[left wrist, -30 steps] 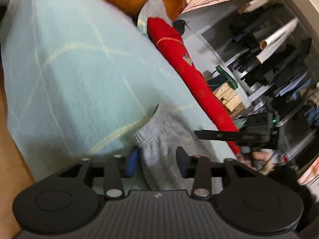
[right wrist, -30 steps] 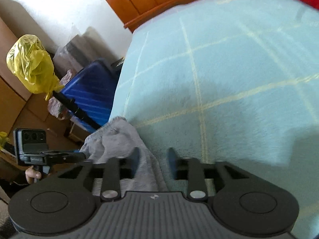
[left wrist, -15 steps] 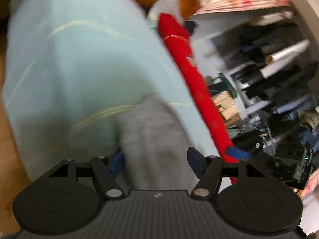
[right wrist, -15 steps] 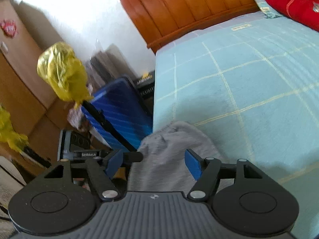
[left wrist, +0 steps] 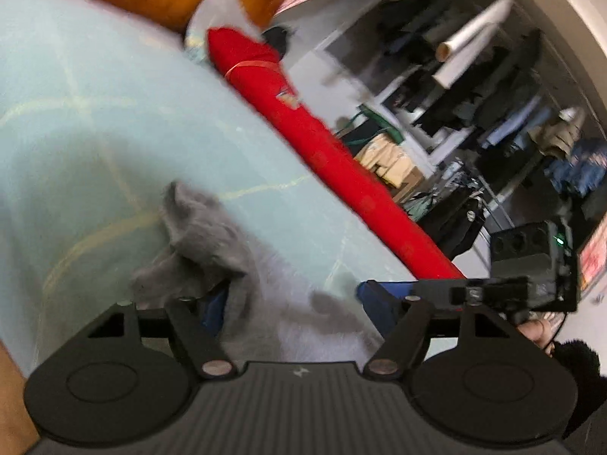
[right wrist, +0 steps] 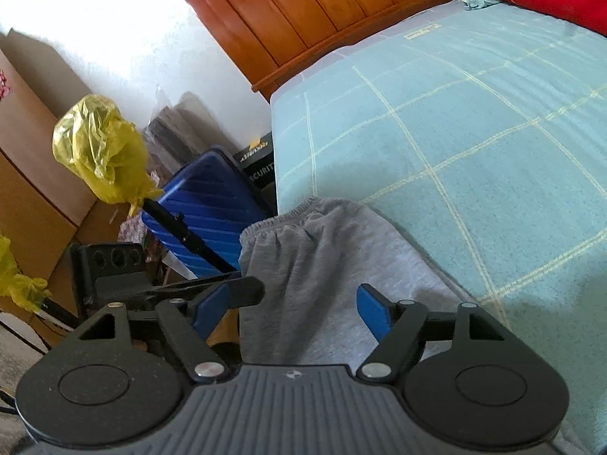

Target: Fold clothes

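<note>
**A:** Start at the tongs. What are the left tongs (left wrist: 292, 309) doing?

**B:** Their blue pads are spread and still parting. The soft grey fleece garment (left wrist: 261, 288) lies between them, and a raised fold of it drapes against the left pad, but the right pad stands clear, so nothing is pinched.

**A:** And the right tongs (right wrist: 292, 309)?

**B:** Also spreading, with both pads apart from the cloth. The grey garment's (right wrist: 322, 261) body runs up between them, its gathered elastic waistband ahead of the tips and towards the bed's edge.

**A:** Why would both be wide at once?

**B:** My reading is a release: the cloth looks laid down on the pale blue checked bedspread (right wrist: 474, 132), so the tongs let go to free themselves for another hold. The slack, rumpled lie of the fabric suits that.

**A:** Where does the garment sit overall?

**B:** On the near part of the bed, right under both tongs, with one side at the bed's edge above the ribbed blue hard-shell suitcase (right wrist: 205, 204). The long red fabric bolster (left wrist: 326, 151) lies well apart along the opposite side, and the brown wooden headboard (right wrist: 322, 15) is beyond.

**A:** Is the fold finished?

**B:** I judge not; the raised flap in the left view still wants flattening.
</note>
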Motion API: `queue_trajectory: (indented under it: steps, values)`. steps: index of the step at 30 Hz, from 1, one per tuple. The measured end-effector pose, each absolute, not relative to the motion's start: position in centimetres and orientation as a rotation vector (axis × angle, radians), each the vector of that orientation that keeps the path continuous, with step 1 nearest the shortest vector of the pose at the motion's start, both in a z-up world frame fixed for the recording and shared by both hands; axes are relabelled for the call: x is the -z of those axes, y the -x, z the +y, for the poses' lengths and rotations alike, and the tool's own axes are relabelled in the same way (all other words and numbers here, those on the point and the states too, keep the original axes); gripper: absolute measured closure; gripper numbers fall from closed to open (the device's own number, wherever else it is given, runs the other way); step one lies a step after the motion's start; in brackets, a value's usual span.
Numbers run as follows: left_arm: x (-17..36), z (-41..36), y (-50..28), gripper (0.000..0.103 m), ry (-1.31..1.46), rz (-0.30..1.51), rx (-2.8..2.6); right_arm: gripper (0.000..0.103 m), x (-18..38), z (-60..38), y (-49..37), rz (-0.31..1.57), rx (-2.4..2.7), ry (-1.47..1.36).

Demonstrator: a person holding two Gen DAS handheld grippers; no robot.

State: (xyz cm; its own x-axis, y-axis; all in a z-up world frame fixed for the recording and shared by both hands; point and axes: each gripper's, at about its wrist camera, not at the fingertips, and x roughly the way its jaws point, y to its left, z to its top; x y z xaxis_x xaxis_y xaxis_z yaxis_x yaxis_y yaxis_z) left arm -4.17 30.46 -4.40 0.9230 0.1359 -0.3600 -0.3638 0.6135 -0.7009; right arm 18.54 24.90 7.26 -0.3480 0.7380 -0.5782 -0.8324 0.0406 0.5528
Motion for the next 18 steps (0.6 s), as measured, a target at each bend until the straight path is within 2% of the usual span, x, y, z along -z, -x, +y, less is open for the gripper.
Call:
queue_trajectory:
  steps: [10,18]
  values:
    - [6.2,32.9,9.2,0.030,0.951,0.291,-0.436,0.020,-7.4,22.9,-17.7,1.014,-1.555,0.195]
    - [0.8,34.0,7.3,0.030,0.676,0.320,-0.531,0.015,-7.4,17.2,-17.2,1.001,-1.335,0.175]
